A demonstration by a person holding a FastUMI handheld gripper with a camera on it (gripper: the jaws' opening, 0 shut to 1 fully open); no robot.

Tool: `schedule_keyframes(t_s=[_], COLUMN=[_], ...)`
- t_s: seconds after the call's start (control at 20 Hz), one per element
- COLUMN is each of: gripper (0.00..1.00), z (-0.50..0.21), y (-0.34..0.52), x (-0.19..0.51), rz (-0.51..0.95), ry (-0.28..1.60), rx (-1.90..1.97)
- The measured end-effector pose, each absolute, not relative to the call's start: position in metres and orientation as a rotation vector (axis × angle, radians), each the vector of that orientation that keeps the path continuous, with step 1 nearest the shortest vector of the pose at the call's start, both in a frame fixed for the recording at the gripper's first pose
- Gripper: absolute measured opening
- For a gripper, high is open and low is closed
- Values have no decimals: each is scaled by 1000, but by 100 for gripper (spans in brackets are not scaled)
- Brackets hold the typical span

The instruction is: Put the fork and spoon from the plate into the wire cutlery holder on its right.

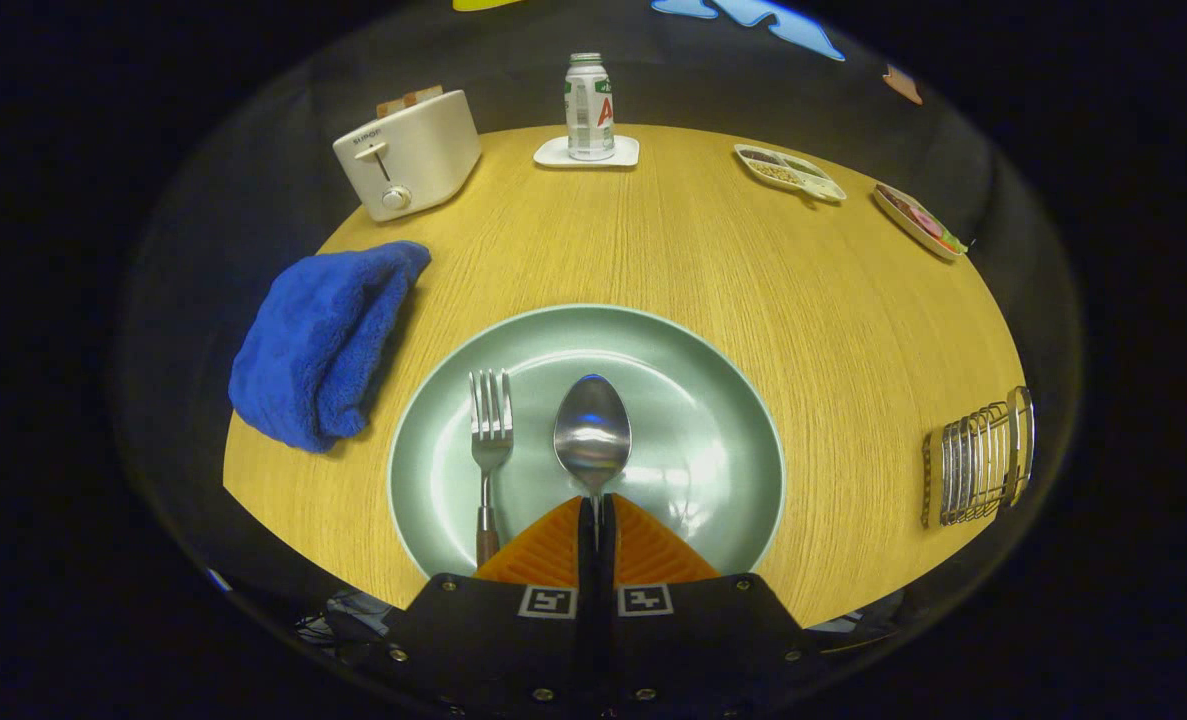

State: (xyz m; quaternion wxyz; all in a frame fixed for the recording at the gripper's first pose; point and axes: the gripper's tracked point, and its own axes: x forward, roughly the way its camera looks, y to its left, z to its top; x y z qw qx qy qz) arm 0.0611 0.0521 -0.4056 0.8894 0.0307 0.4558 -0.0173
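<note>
Wooden table (713,270) carries a green plate (713,400) with the fork (490,440) lying left of the spoon (592,430). At the plate's near rim the gripper (596,515) has its orange fingers (553,545) pressed together on the spoon's handle. Well off to the right stands the wire cutlery holder (978,458). A blue towel (318,340) lies left, with a toaster (408,152) and bottle (589,106) beyond
</note>
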Motion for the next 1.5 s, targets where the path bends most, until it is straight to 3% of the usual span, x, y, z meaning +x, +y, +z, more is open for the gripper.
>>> schedule_keyframes(t_s=[0.6,1.05,1.5], gripper=[1,1,1], z=[-330,-294,-302], y=[16,-95,-180], x=[70,37,-19], rz=[-136,-406,-653], ry=[775,729,788], rx=[49,119,251])
